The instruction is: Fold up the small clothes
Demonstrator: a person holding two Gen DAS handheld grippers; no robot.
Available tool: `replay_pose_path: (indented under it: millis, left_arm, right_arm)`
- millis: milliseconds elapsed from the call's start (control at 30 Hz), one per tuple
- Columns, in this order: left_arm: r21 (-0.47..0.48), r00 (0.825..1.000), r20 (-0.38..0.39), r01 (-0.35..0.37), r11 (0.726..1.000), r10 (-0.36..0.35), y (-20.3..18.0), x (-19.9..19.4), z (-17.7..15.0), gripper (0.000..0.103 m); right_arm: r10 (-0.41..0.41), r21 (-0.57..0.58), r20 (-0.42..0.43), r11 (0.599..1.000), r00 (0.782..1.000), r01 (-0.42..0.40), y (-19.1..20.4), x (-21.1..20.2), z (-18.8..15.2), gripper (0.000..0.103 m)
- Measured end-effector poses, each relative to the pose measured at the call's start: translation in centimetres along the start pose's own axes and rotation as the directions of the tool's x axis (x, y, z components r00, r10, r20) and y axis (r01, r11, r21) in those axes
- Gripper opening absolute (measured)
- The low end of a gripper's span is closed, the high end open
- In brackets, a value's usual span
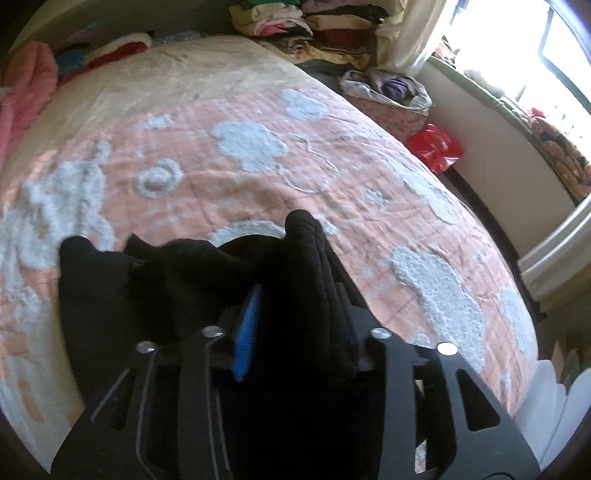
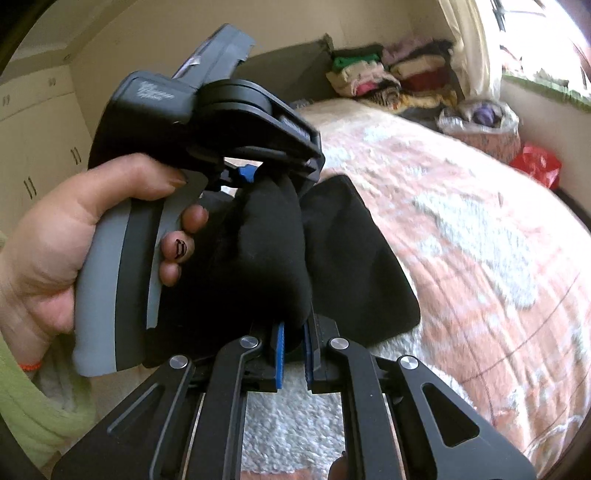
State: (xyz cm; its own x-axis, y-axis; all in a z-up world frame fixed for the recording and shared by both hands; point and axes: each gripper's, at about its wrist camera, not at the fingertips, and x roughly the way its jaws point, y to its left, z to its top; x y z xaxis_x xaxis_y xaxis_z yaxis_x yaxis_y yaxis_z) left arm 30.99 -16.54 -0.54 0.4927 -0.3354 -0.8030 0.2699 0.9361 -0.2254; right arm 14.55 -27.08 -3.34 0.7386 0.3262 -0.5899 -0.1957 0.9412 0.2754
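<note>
A black garment [image 2: 343, 251] hangs bunched between the two claws, above a bed [image 1: 332, 155] covered by a peach quilt with fluffy white cloud shapes.

In the right wrist view the right claw [image 2: 293, 354] sits at 6 o'clock, its blue pads [image 2: 279, 354] clenched on a thick wad of the black cloth. From there the fabric rises toward the centre and fans out to 3 o'clock, with its lower edge just over the quilt. The left claw [image 2: 255, 177] comes in from 10 o'clock, carried by a hand [image 2: 55, 236] wrapped round its grey handle [image 2: 110, 295]; a light green sleeve [image 2: 22, 398] shows at 8 o'clock. Its tips are buried in the top of the same cloth.

In the left wrist view that claw [image 1: 295, 314] points down at the bed from 6 o'clock. One blue pad [image 1: 247, 332] is bare on its inner face, and the roll of black fabric lies against the opposite finger, so the jaws stand partly apart with the garment between them, not squeezed. The rest of the cloth spills toward 9 o'clock.

At 12 o'clock, beyond the bed, are stacks of folded clothes [image 1: 306, 22]. A red bag [image 1: 436, 147] lies on the floor at 2 o'clock, beside a bright window [image 1: 517, 48]
</note>
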Motion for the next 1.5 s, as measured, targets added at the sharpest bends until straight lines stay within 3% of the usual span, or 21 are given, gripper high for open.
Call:
replay_pose_path:
  millis: [67, 133, 200, 333, 433, 533, 800, 867, 900, 933, 1000, 1133, 1233, 1400, 1500]
  left_arm:
    - [-0.031, 0.999, 0.004, 0.053, 0.998, -0.053, 0.4, -0.1, 0.0, 0.071]
    - [-0.044, 0.995, 0.049, 0.089, 0.995, -0.087, 0.8, -1.1, 0.0, 0.073]
    - [-0.042, 0.992, 0.09, 0.09, 0.995, -0.086, 1.3, -2.5, -0.2, 0.073]
    - [-0.053, 0.985, 0.173, 0.0, 0.999, 0.009, 3.9, -5.9, -1.4, 0.073]
    - [-0.084, 0.981, 0.179, -0.066, 0.994, 0.08, 6.5, -7.0, -3.1, 0.073]
    - [-0.104, 0.981, 0.155, -0.102, 0.989, 0.118, 8.4, -7.0, -5.1, 0.073]
    - [-0.093, 0.989, 0.116, -0.078, 0.993, 0.089, 8.7, -6.2, -8.2, 0.073]
    - [-0.072, 0.989, 0.116, -0.081, 0.994, 0.089, 8.2, -6.3, -8.2, 0.073]
    - [-0.067, 0.99, 0.114, -0.081, 0.995, 0.088, 8.0, -6.3, -8.1, 0.073]
    - [-0.061, 0.99, 0.112, -0.078, 0.995, 0.084, 7.8, -6.4, -8.2, 0.073]
    - [-0.052, 0.99, 0.109, -0.079, 0.996, 0.084, 7.5, -6.4, -8.2, 0.073]
    - [-0.054, 0.991, 0.123, -0.054, 0.997, 0.06, 7.0, -6.9, -8.1, 0.073]
    - [-0.055, 0.992, 0.115, -0.047, 0.997, 0.053, 6.7, -6.6, -8.0, 0.077]
    - [-0.045, 0.996, 0.069, -0.058, 0.997, 0.061, 6.3, -5.2, -8.7, 0.077]
    - [-0.049, 0.996, 0.061, -0.054, 0.997, 0.057, 6.4, -5.1, -9.0, 0.078]
  right_arm:
    - [0.008, 0.041, -0.023, 0.999, 1.0, -0.007, -1.0, 0.2, 0.0, 0.011]
    - [0.034, 0.096, -0.058, 0.995, 0.998, -0.028, -2.2, 0.7, -0.1, 0.023]
    - [0.067, 0.131, -0.071, 0.99, 0.995, -0.057, -3.3, 0.8, -0.1, 0.026]
    - [0.174, 0.159, -0.091, 0.975, 0.981, -0.158, -4.2, 0.6, 0.5, 0.048]
    - [0.269, 0.201, -0.084, 0.948, 0.959, -0.248, -4.9, 0.3, 1.7, 0.067]
    - [0.342, 0.221, -0.101, 0.923, 0.934, -0.314, -5.0, 1.0, 3.7, 0.069]
    - [0.335, 0.22, -0.267, 0.934, 0.904, -0.281, -5.4, 8.1, 8.5, 0.068]
    - [0.31, 0.187, -0.285, 0.946, 0.907, -0.265, -4.9, 8.9, 9.3, 0.058]
    - [0.299, 0.163, -0.295, 0.952, 0.907, -0.26, -4.6, 9.3, 9.5, 0.032]
    - [0.282, 0.116, -0.316, 0.959, 0.906, -0.258, -4.0, 9.7, 9.8, 0.023]
    - [0.252, 0.03, -0.315, 0.966, 0.915, -0.255, -3.2, 9.4, 10.0, 0.02]
    - [0.261, -0.135, -0.186, 0.948, 0.947, -0.288, -1.9, 5.5, 11.5, 0.019]
    - [0.182, -0.195, -0.167, 0.957, 0.969, -0.213, -2.4, 5.6, 11.5, 0.019]
    - [0.124, -0.149, -0.241, 0.975, 0.963, -0.163, -4.5, 8.7, 9.3, 0.021]
    - [0.138, -0.065, -0.224, 0.986, 0.965, -0.156, -5.7, 9.0, 8.7, 0.037]
